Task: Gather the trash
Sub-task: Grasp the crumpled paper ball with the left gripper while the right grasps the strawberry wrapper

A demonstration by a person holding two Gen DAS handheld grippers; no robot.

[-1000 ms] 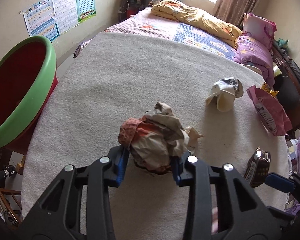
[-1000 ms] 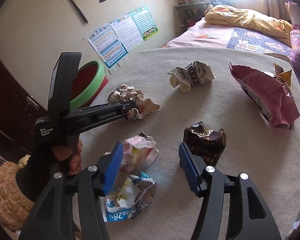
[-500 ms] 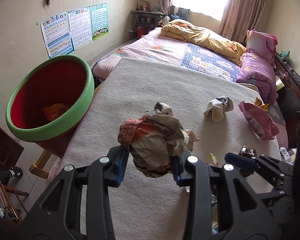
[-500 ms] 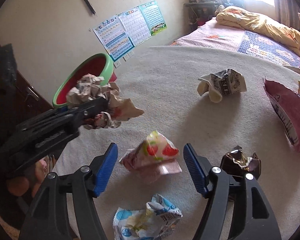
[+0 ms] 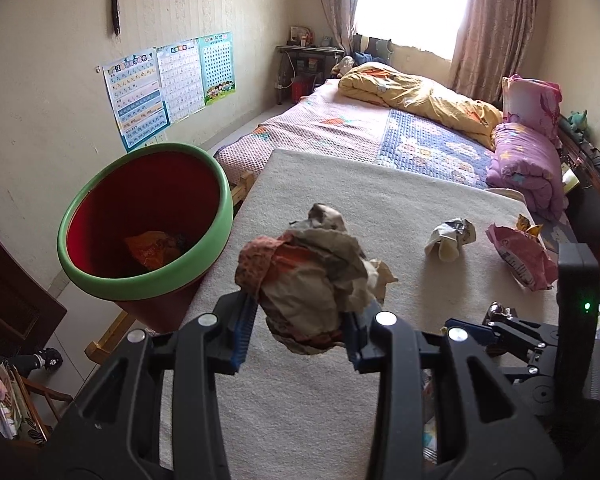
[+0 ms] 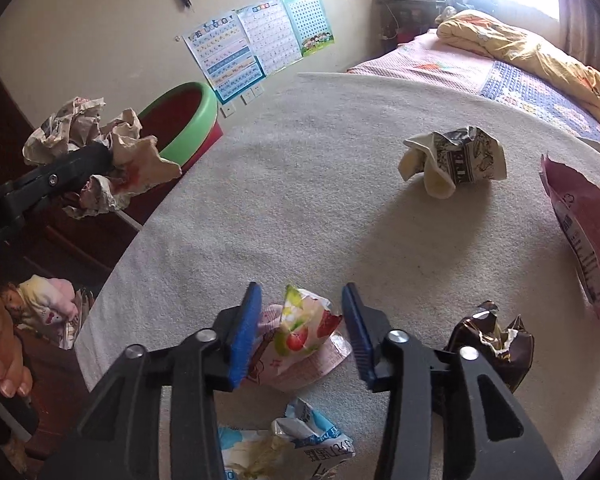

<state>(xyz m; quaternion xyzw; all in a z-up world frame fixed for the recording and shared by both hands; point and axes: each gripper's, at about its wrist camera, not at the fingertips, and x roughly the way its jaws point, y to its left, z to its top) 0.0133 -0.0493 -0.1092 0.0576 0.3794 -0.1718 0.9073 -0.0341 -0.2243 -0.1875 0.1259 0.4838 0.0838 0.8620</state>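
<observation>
My left gripper [image 5: 296, 328] is shut on a crumpled brown and orange paper ball [image 5: 312, 276], held in the air above the beige mat, right of the red bin with a green rim [image 5: 148, 276]. An orange wrapper lies in the bin. The right wrist view shows the same ball [image 6: 100, 152] at the left, in front of the bin [image 6: 192, 120]. My right gripper [image 6: 299, 322] points down at the mat with its jaws closing around a pink strawberry-print wrapper [image 6: 296, 344]. The wrapper lies between the blue pads, which do not visibly press on it.
More trash lies on the beige mat [image 6: 340, 220]: a crushed paper cup [image 6: 452, 160], a pink snack bag [image 6: 580, 232], a brown wrapper [image 6: 496, 344] and a blue-white packet [image 6: 284, 444]. A bed stands behind, and a hand [image 6: 4, 360] holds the left gripper's handle.
My left gripper lifted the paper ball off the mat and drew back, bringing the bin's inside into view. My right gripper shifted over the strawberry wrapper, and its jaws widened, then narrowed.
</observation>
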